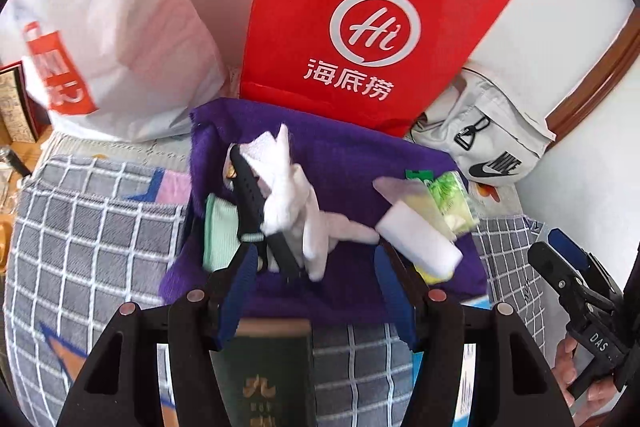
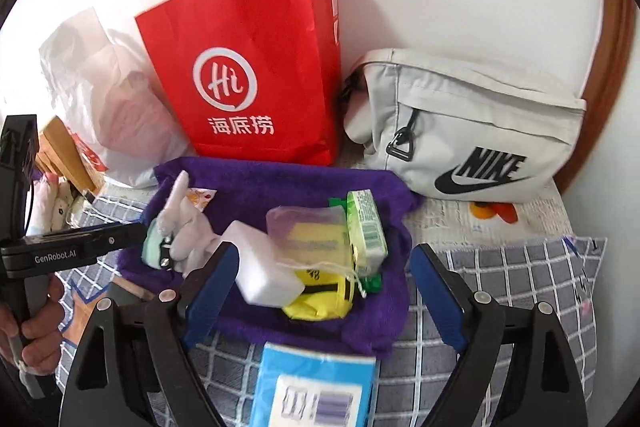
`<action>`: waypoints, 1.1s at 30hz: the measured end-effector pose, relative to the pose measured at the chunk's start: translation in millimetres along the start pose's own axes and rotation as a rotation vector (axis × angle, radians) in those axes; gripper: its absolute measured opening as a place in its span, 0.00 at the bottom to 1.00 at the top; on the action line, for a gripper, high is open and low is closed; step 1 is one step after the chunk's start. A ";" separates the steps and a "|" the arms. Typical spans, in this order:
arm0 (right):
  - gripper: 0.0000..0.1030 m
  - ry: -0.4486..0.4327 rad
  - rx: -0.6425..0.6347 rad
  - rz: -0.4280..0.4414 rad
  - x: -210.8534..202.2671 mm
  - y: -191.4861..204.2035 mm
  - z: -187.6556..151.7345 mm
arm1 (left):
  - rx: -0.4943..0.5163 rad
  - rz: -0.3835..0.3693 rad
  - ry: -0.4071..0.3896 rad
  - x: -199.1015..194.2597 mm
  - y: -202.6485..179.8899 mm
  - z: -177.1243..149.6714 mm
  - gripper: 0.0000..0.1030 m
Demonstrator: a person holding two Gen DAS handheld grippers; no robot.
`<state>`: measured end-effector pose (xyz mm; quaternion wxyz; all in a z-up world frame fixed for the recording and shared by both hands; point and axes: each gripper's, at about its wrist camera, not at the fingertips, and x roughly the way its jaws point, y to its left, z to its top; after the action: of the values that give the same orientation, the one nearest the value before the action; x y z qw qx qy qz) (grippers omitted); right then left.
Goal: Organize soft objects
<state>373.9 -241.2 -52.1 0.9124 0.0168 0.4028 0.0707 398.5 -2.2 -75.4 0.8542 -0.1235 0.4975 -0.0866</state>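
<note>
1. Left gripper (image 1: 316, 291): jaws spread wide, nothing between them, hovering over the near edge of the purple towel (image 1: 352, 163). A dark green booklet (image 1: 264, 367) sits right under the gripper body.
2. Right gripper (image 2: 324, 291): jaws also wide apart, holding nothing, over the near side of the same towel. A blue packet (image 2: 316, 387) lies just below it on the grey checked cloth (image 2: 500, 287).
3. Both grippers sit side by side; each shows at the edge of the other's view.
4. The towel is spread flat on the checked cloth, and the soft items are piled on it.
5. Left part of the pile: white plush toy (image 1: 288, 195), crumpled, with a black strap (image 1: 256, 203) lying across it. A folded mint-green cloth (image 1: 220, 231) touches the strap's left side.
6. Right part of the pile: white foam block (image 2: 264, 267), tilted, with a clear plastic pouch (image 2: 308, 227) resting on it. A yellow pouch (image 2: 320, 291) sits under and beside these; a green tissue pack (image 2: 366, 227) leans on the far-right side.
7. Behind the towel: red paper bag (image 2: 248, 67) upright against the wall, touching the towel's far edge.
8. White plastic bag (image 1: 104, 27) to the left of the red one; grey Nike bag (image 2: 472, 131) to the right.
</note>
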 end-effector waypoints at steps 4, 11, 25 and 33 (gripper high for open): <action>0.85 0.004 -0.032 -0.038 -22.1 12.5 -16.6 | 0.014 0.025 -0.023 -26.4 -6.1 -19.9 0.58; 0.85 0.016 0.006 -0.011 -66.6 22.5 -53.7 | 0.031 0.038 -0.063 -70.7 -13.5 -61.7 0.60; 0.98 -0.052 0.023 -0.077 -159.6 35.6 -127.5 | 0.038 0.031 -0.104 -141.2 -23.1 -152.0 0.68; 1.00 -0.103 0.087 -0.070 -207.1 32.0 -164.0 | 0.078 0.107 -0.146 -173.2 -37.5 -195.9 0.86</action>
<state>111.4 -243.4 -8.3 0.9323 0.0458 0.3582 0.0201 142.0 -15.5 -13.7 0.8959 -0.0692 0.4359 -0.0511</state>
